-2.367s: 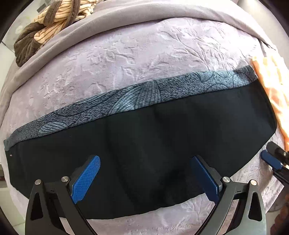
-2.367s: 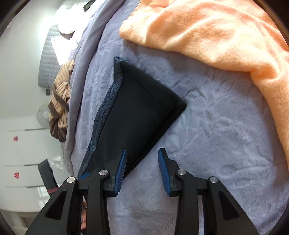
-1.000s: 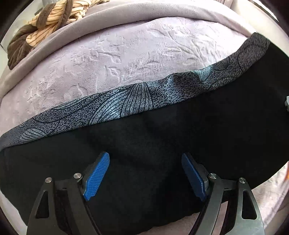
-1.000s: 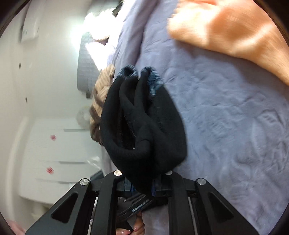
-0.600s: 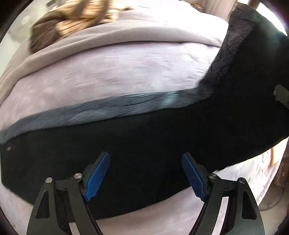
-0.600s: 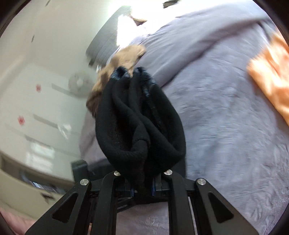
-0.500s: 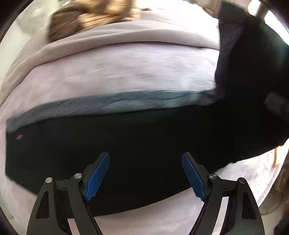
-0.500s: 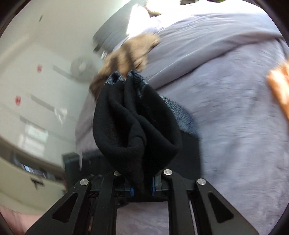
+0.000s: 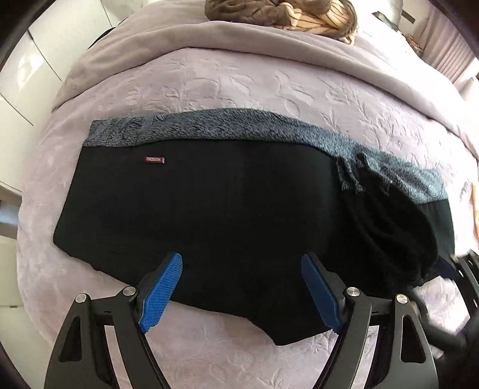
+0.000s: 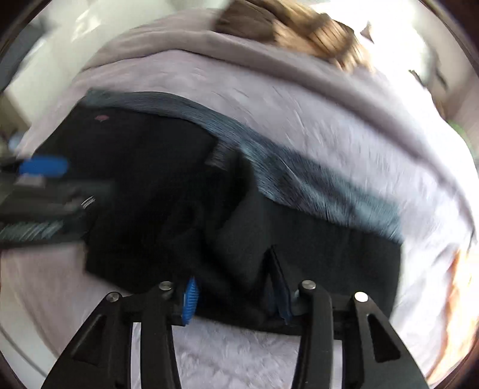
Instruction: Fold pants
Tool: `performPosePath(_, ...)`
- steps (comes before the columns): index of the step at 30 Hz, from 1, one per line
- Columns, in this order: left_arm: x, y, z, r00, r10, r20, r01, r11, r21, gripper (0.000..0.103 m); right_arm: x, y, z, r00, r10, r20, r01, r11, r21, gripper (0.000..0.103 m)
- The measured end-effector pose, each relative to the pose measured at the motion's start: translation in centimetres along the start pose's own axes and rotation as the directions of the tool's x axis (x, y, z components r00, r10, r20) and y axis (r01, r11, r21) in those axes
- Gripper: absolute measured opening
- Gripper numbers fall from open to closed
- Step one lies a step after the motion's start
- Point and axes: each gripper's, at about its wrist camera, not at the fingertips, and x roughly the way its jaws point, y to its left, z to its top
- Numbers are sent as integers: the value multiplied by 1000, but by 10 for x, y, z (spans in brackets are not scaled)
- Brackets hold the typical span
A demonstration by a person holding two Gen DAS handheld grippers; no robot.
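Pants: the black pants (image 9: pixel 227 215) lie across the lilac bedspread (image 9: pixel 239 86), a blue-grey patterned strip along their far edge, and one end lies doubled over on top near the right side in a loose, bunched lump.
Left claw: the left gripper (image 9: pixel 241 287) hangs over the near edge of the cloth with its blue pads spread wide, holding nothing.
Right claw: the right gripper (image 10: pixel 236 291) sits at the near edge of the folded-over end; its pads stand a little apart with dark cloth between them, but the right-hand view is blurred and I cannot tell whether it grips or has let go.
Doing it well: I reckon the fold wants squaring now. Lay the turned end flat, line its edge up with the layer beneath, and smooth out the bunching before any further fold, or the lump will set in.
Writing: a small dark red tag (image 9: pixel 155 160) on the black cloth bears pale letters, too small to read.
Background: a brown striped blanket (image 9: pixel 284 10) is heaped at the far side.
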Motion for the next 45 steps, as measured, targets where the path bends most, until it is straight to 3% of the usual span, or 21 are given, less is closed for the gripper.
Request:
performPosePath(3, -4, -11, 11, 997, -76, 0, 76, 997, -15, 83, -34, -11, -11, 988, 149, 43, -150, 989, 18, 56)
performPosePath(5, -9, -24, 19, 988, -153, -9, 153, 988, -18, 83, -39, -51, -26, 946, 319, 60, -324, 918, 230, 56)
performPosePath(6, -14, -28, 20, 981, -194, -17, 194, 981, -19, 83, -34, -74, -36, 921, 381, 77, -383, 855, 350, 56)
performPosePath(7, -14, -35, 22, 969, -246, -31, 245, 969, -21, 83, -26, -99, -49, 886, 450, 113, -444, 750, 491, 56)
performPosePath(10, -8, -60, 20, 930, -350, -113, 349, 937, -34, 83, 5, -158, -97, 795, 545, 266, -518, 383, 765, 56)
performPosePath(13, 6, -80, 17, 915, -364, -174, 365, 931, -26, 83, 32, -182, -104, 739, 565, 367, -565, 224, 794, 56)
performPosePath(16, 29, -94, 12, 924, -307, -227, 314, 949, -6, 83, 56, -186, -117, 714, 588, 381, -537, 111, 836, 56)
performPosePath(17, 33, -96, 11, 927, -297, -230, 306, 952, 0, 82, 61, -187, -120, 705, 584, 403, -541, 75, 837, 52)
performPosePath(18, 35, -98, 10, 932, -288, -222, 297, 955, 11, 72, 60, -185, -125, 696, 580, 423, -547, 48, 836, 46)
performPosePath(19, 36, -102, 9, 935, -282, -213, 296, 955, 32, 54, 64, -185, -125, 691, 577, 435, -551, 31, 834, 21)
performPosePath(20, 34, -107, 8, 930, -295, -220, 312, 949, 50, 47, 67, -184, -126, 692, 573, 439, -551, 26, 834, 5)
performPosePath(22, 21, -112, 6, 946, -264, -188, 284, 954, 91, 47, 66, -185, -122, 698, 575, 426, -544, 40, 838, 5)
performPosePath(26, 6, -102, -1, 970, -214, -118, 230, 962, 146, 47, 45, -173, -104, 704, 590, 395, -572, 140, 808, 5)
performPosePath(31, 27, -96, -9, 975, -178, -134, 195, 972, 131, 55, 74, -157, -111, 719, 611, 330, -510, 142, 848, 5)
performPosePath(32, 24, -97, -9, 977, -173, -127, 189, 973, 129, 58, 78, -158, -111, 712, 621, 328, -511, 138, 848, 6)
performPosePath(33, 18, -97, -8, 979, -168, -114, 182, 975, 128, 70, 76, -161, -108, 698, 637, 327, -522, 141, 841, 6)
performPosePath(34, 14, -98, -7, 983, -156, -93, 168, 977, 130, 76, 72, -163, -103, 691, 653, 311, -531, 166, 831, 10)
performPosePath(37, -4, -94, -3, 989, -143, -45, 148, 978, 145, 76, 43, -172, -76, 670, 705, 232, -598, 326, 732, 37)
performPosePath(39, -18, -93, 4, 989, -148, -17, 149, 979, 136, 76, 19, -192, -67, 665, 695, 274, -661, 379, 647, 43)
performPosePath(42, -30, -103, 18, 987, -162, 15, 159, 977, 145, 76, 7, -243, -58, 740, 588, 326, -635, 450, 628, 45)
performPosePath(45, -27, -130, 31, 983, -180, 19, 174, 968, 182, 76, 37, -293, -58, 815, 492, 306, -541, 459, 705, 45)
